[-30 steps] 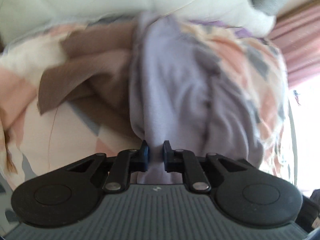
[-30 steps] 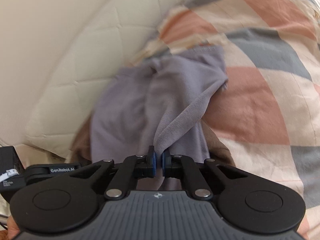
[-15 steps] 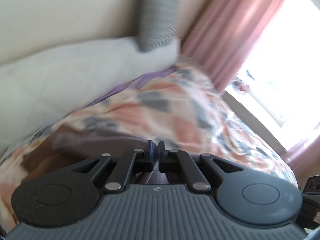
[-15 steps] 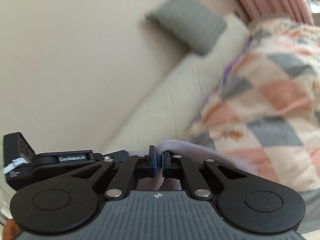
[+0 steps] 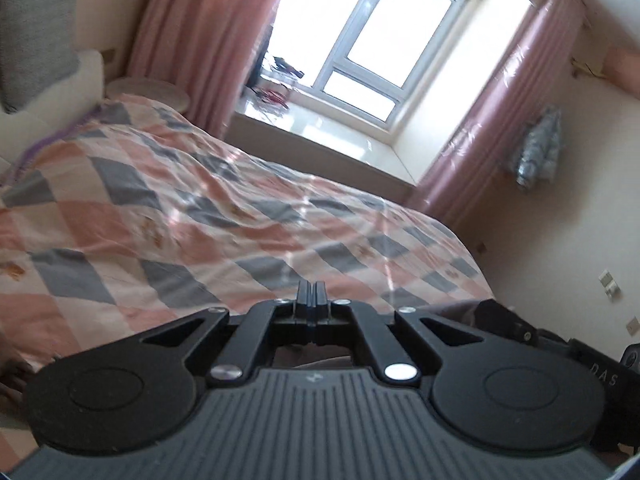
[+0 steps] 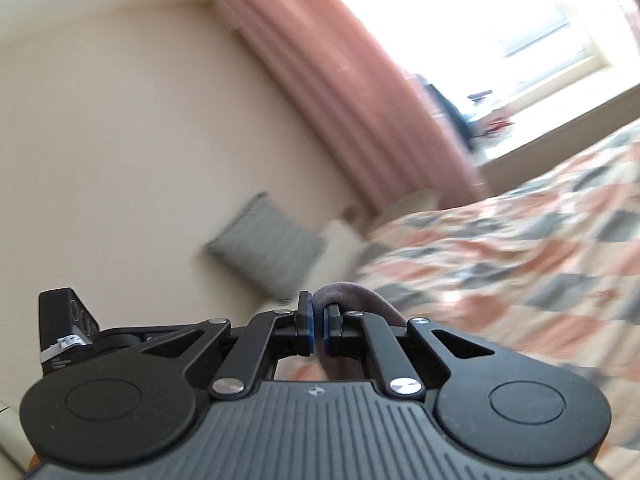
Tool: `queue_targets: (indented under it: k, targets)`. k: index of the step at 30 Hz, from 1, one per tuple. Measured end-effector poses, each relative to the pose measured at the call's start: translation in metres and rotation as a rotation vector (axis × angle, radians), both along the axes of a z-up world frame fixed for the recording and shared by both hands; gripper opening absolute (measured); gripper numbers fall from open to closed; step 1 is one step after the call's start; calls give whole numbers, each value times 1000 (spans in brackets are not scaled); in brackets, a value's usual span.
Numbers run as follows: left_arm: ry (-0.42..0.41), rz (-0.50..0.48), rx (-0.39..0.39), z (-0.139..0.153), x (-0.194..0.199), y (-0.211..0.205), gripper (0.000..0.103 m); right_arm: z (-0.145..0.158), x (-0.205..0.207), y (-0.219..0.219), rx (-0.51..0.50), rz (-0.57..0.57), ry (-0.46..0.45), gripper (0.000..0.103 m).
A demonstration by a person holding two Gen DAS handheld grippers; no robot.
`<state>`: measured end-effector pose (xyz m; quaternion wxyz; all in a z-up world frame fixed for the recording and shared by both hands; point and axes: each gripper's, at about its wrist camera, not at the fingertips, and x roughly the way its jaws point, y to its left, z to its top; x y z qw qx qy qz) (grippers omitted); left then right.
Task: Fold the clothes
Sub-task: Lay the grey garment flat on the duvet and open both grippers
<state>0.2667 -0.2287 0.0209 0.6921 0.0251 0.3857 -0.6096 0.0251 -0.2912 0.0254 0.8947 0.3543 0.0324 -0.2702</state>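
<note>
Left hand-held gripper: fingers pressed together, raised above the bed; a strip of mauve-grey garment shows beneath its linkage; whether it is pinched cannot be told. Right hand-held gripper: pinching a fold of the garment, which arches over the right finger and hangs below. Surroundings: checked quilt, grey cushion, pink curtains, window.
</note>
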Motion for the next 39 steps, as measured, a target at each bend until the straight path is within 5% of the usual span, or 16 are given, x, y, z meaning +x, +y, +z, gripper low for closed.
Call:
queue_targets:
  k: [5, 8, 9, 13, 17, 21, 28, 39]
  targets:
    - [71, -92, 124, -62, -89, -32, 2, -18, -138, -6, 39, -166, 60, 5]
    - [90, -83, 263, -119, -115, -30, 8, -58, -193, -6, 130, -191, 155, 6]
    - [90, -79, 323, -139, -122, -27, 10, -82, -204, -6, 197, -191, 215, 9]
    - [94, -82, 538, -208, -142, -7, 21, -205, -230, 5, 565, -193, 514, 59]
    - [92, -103, 728, -266, -158, 17, 21, -288, -266, 46, 832, -253, 641, 57]
    - [-14, -173, 831, -282, -173, 23, 23, -283, -290, 68, 842, -353, 637, 57]
    - [-157, -304, 736, -250, -198, 27, 29, -254, -301, 86, 744, -495, 629, 66]
    - [-267, -235, 721, -227, -240, 49, 35, -236, -311, 95, 649, -396, 748, 69]
